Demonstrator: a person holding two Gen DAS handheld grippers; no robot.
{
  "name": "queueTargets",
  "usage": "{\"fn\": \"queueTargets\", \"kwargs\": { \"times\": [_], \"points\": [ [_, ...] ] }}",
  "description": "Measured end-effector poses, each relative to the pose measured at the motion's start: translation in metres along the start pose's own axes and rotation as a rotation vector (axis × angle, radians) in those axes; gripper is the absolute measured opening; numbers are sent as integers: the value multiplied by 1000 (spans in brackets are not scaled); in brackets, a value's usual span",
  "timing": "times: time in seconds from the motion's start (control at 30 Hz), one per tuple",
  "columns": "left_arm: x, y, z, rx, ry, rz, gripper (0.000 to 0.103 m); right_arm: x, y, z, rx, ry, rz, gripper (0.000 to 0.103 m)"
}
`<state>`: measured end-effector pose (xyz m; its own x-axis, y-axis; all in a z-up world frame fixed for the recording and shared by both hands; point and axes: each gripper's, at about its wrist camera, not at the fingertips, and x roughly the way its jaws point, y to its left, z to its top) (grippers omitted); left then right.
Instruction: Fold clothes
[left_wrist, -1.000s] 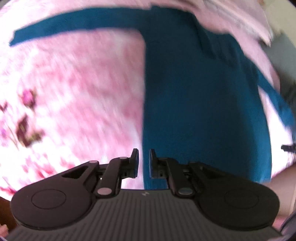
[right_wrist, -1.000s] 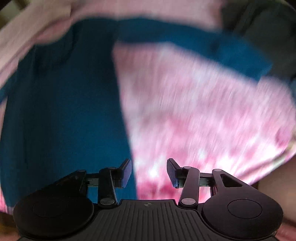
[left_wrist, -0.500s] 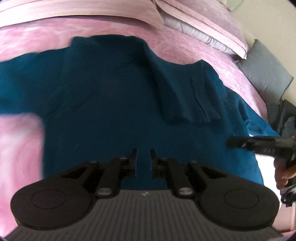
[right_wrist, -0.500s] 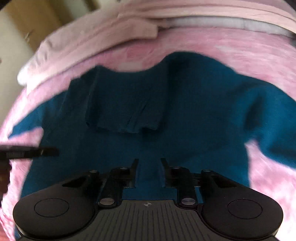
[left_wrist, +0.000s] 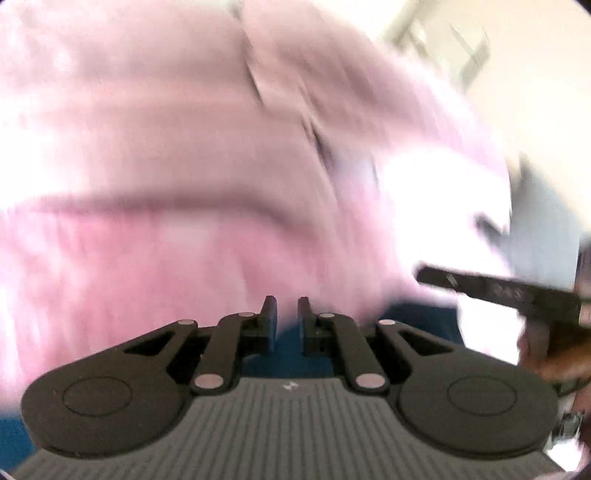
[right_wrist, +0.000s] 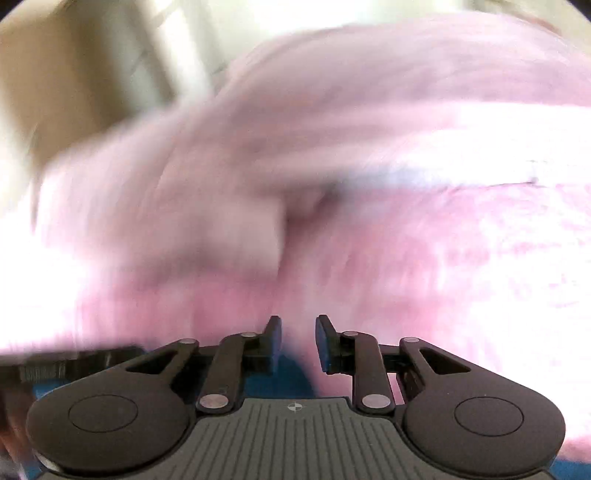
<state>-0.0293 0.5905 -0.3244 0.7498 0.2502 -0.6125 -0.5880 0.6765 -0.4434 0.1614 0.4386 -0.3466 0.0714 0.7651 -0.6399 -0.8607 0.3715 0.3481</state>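
Left wrist view, blurred: my left gripper (left_wrist: 287, 314) has its tongs a narrow gap apart, nothing between them. Teal garment (left_wrist: 314, 354) shows only as a strip low in frame, under and just behind the tongs, lying on the pink bedspread (left_wrist: 147, 266). Pink pillows (left_wrist: 184, 110) lie beyond. At the right edge, my right gripper (left_wrist: 498, 291) crosses in, its tongs not readable from here.

Right wrist view, also blurred: tongs of the right gripper (right_wrist: 298, 332) stand apart and empty; garment visible below them at the bottom edge.

Progress: I cannot judge the fold state; too little cloth shows. Neither gripper holds fabric.

Count: one garment, two grippers, one bedspread; pillows at least two, uncertain.
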Motion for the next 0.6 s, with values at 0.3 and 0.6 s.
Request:
{"fn": "queueTargets", "kwargs": {
  "times": [0.3, 0.6],
  "points": [
    [-53, 26, -34, 143, 183, -36, 11, -41, -19, -55, -46, 178, -12, 24],
    [-21, 31, -45, 62, 225, -58, 11, 26, 4, -61, -150, 256, 78, 24]
  ]
}}
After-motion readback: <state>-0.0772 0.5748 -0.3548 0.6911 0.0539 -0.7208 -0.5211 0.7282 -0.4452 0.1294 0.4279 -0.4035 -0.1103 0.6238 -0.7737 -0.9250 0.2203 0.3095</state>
